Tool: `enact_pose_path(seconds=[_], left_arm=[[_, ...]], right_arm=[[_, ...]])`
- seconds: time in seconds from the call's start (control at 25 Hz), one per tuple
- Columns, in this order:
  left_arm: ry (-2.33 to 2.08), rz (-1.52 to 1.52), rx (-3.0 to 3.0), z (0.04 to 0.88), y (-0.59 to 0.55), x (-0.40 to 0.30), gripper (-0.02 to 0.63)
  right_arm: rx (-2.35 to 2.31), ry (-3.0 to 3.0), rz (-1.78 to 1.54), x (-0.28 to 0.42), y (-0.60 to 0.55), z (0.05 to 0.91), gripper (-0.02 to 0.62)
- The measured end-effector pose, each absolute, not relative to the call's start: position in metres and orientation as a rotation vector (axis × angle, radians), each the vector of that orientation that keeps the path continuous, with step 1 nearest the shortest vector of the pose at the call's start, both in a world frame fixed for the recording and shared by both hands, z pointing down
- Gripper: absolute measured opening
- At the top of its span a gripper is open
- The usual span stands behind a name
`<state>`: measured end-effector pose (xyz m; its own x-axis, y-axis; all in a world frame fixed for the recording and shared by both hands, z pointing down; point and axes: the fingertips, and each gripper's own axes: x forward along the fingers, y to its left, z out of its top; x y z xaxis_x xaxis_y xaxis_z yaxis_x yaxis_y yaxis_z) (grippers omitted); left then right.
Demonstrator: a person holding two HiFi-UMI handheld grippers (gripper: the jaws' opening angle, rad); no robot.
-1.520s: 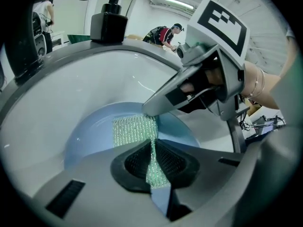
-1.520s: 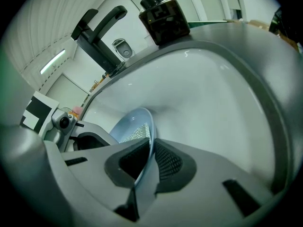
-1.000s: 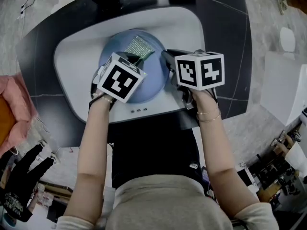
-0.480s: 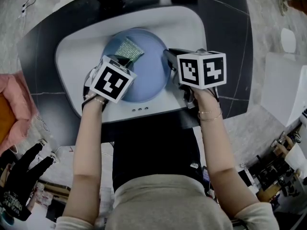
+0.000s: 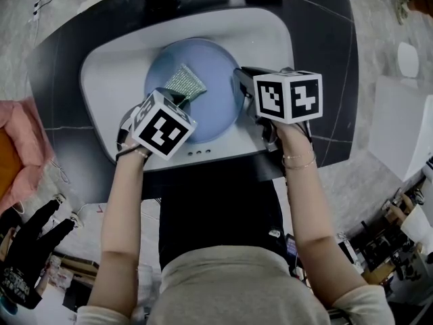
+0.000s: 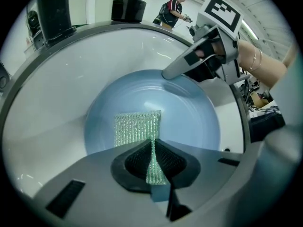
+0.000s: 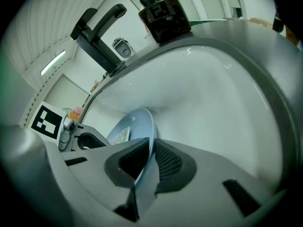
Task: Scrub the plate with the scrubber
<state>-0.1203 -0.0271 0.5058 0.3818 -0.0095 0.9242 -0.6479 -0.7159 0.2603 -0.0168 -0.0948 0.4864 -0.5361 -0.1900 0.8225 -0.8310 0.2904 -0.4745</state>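
Sink (image 5: 111, 80): white, oval, set in a dark bench (image 5: 318, 46). Plate (image 5: 213, 110): round, pale blue, in the sink's basin, face up toward the head view. Scrubber (image 6: 137, 126): green glittering mesh square, spread flat on the plate's face, left of centre, with one edge gathered up off the plate. Left hand-held gripper (image 6: 154, 162): pointed steeply down over the plate's near-left part, jaws pressed together on the scrubber's gathered edge, the mesh running up as a thin strip between the ribbed pads. Right hand-held gripper (image 7: 146, 159): at the plate's right side, jaws closed on the plate's rim, the thin blue edge standing between the two pads; the left gripper view shows its tip resting on the rim at the far right. The two hand-held grippers are apart, the bare middle of the plate between them. Faucet (image 7: 97, 30): black, at the sink's far rim. Soap bottle (image 7: 163, 13): dark, pump-topped, beside the faucet on the bench.
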Motion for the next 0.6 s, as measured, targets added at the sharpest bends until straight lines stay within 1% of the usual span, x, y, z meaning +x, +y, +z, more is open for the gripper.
enact_pose_path(seconds=[0.6], left_arm=[[-0.391, 1.401, 2.108, 0.494, 0.004, -0.098, 0.044]], right_arm=[[0.903, -1.921, 1.257, -0.018, -0.098, 0.485, 0.049]])
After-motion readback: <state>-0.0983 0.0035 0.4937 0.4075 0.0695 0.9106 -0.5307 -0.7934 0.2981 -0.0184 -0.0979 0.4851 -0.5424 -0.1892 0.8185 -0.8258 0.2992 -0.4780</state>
